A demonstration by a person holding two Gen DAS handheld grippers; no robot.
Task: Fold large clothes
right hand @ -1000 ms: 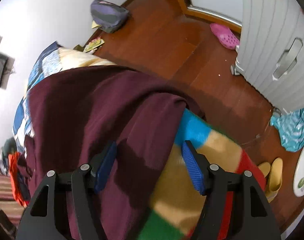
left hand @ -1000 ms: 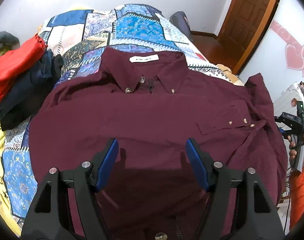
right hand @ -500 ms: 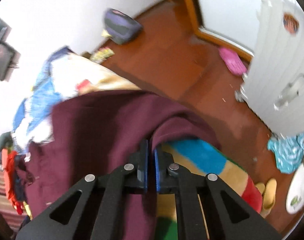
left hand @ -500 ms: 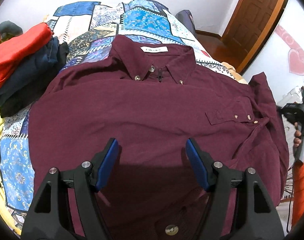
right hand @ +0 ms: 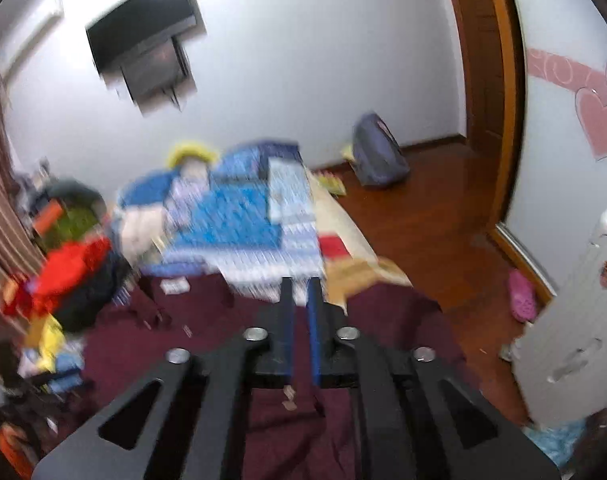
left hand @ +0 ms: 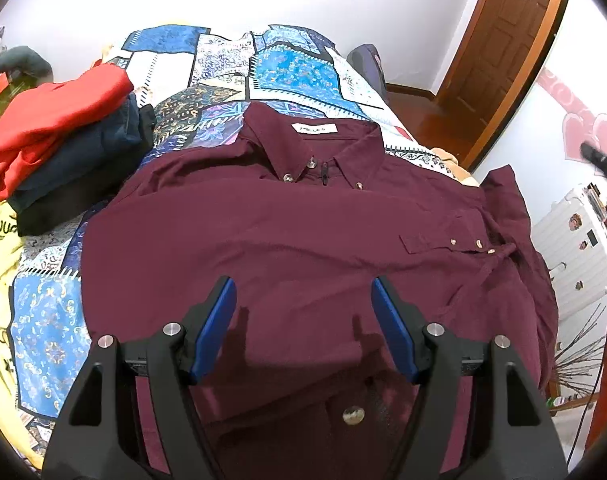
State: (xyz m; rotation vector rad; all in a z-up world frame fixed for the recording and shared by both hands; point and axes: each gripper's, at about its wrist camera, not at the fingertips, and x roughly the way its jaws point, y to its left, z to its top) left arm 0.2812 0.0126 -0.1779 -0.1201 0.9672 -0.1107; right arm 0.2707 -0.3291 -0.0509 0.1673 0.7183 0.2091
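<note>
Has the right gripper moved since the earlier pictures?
Yes. The right gripper has risen and tilted up: the wall television, unseen before, now shows above the maroon shirt.

Left wrist view: close above maroon button-up shirt (left hand: 287, 240), facing steeply downward. Right wrist view (blurred): higher, angled shallower across room. Shared: shirt, blue patchwork quilt (right hand: 247, 224).

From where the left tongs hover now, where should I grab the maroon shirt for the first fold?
Probably the maroon shirt at its left shoulder seam, coming from the left side edge. The shirt lies flat, collar away, and that edge is free on the quilt. The left tongs hang open above the cloth.
</note>
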